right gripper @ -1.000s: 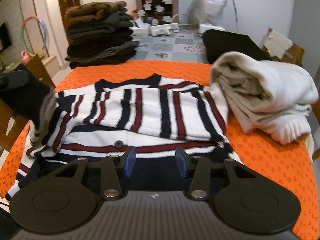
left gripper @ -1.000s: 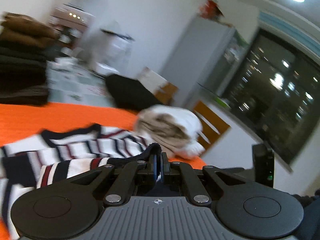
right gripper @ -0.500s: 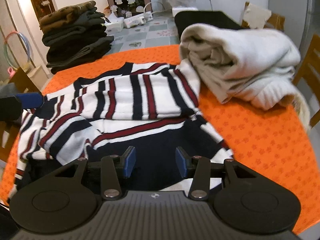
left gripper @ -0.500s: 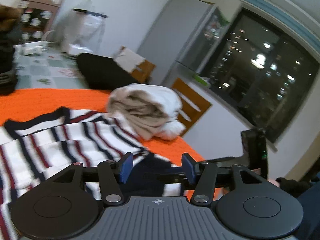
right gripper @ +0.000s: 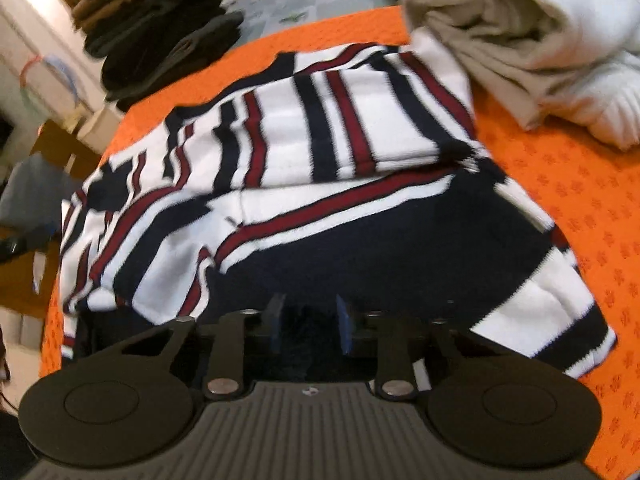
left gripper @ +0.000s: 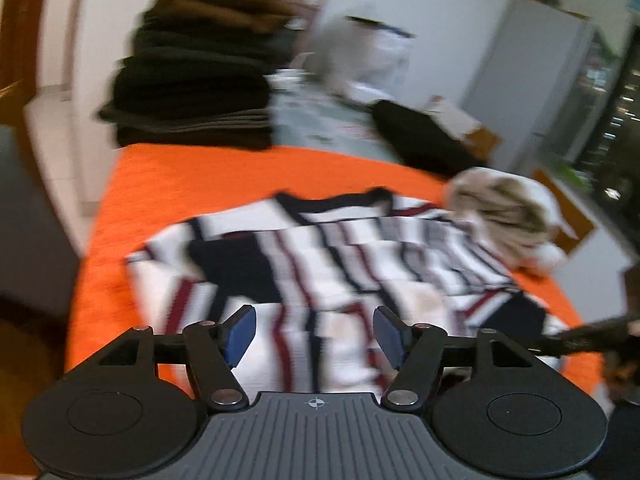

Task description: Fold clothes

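Observation:
A white sweater [left gripper: 340, 248] with navy and red stripes lies partly folded on the orange tablecloth [left gripper: 180, 184]. In the left wrist view my left gripper [left gripper: 314, 336] hovers over the sweater's near edge, its jaws opening wide, and nothing is between them. The right wrist view shows the sweater [right gripper: 320, 152] from its navy hem side. My right gripper [right gripper: 308, 328] is low at that hem, its jaws closing, with dark navy cloth bunched between the blue pads.
A rolled cream garment [right gripper: 520, 28] rests against the sweater's far right side. A stack of dark folded clothes [left gripper: 192, 80] stands at the back left, a black item [left gripper: 420, 136] behind. Bare orange cloth [right gripper: 580, 200] lies right of the sweater. A wooden chair [right gripper: 52, 148] stands off the left edge.
My left gripper let go of the sweater, opened wide and swung left and down. My right gripper dropped to the navy hem and narrowed onto the cloth.

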Available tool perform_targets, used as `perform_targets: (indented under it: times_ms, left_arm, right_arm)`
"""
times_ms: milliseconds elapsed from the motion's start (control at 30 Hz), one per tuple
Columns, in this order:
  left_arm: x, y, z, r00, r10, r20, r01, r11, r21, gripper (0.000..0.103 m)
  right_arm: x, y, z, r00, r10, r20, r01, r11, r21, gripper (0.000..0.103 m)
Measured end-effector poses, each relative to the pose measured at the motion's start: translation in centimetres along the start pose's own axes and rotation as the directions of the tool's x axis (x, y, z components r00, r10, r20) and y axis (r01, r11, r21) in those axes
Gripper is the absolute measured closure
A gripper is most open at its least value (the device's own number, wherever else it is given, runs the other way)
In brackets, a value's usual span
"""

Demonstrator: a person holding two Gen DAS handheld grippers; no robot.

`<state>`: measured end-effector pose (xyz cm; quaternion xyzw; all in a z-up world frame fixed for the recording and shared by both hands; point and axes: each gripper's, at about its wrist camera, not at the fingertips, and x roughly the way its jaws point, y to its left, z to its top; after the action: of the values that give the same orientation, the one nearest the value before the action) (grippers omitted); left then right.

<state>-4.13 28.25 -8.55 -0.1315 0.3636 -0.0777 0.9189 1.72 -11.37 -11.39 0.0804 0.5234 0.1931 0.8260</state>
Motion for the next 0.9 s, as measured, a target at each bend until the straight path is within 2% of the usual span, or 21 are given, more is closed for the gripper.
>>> perform_targets:
  times_ms: [133,333,467,633,767,900]
  left_arm:
    - [0.6,1.9,0.2,0.997,0.071,0.008,-0.071,0.997,-0.033,0.036]
    - [1.7,2.6,1.5,0.993,0.108,0.048,-0.11,0.994,0.026,0.036]
    - [3.0,3.0,2.6,0.996,0.08,0.037,-0.083,0.992,0.093,0.036]
    - [5.0,3.1,3.2,0.999,0.043,-0.023,-0.038,0.983,0.178,0.034]
    - [5.4,2.8,3.3,0.999,0.026,-0.037,-0.018,0.977,0.213,0.035]
    - [5.2,2.4,3.2,0.999,-0.02,-0.044,0.029,0.975,0.221,0.035]
  right_arm:
    - [-1.6,1.0,0.9,0.999,-0.017,0.052,0.02,0.998,-0.059,0.091]
    - [-6.5,1.0,4.3,0.983,-0.09,0.161,0.117,0.979,-0.164,0.092]
    - [-6.8,-0.6,5.9,0.978,-0.128,0.163,0.155,0.974,-0.168,0.091]
    - [-4.3,-2.6,5.9,0.982,-0.151,0.116,0.168,0.974,-0.15,0.087]
    - [-3.4,-3.6,5.2,0.949,-0.294,0.115,0.309,0.941,-0.14,0.081]
    - [-4.7,-4.9,4.7,0.955,-0.268,0.126,0.275,0.96,-0.044,0.078]
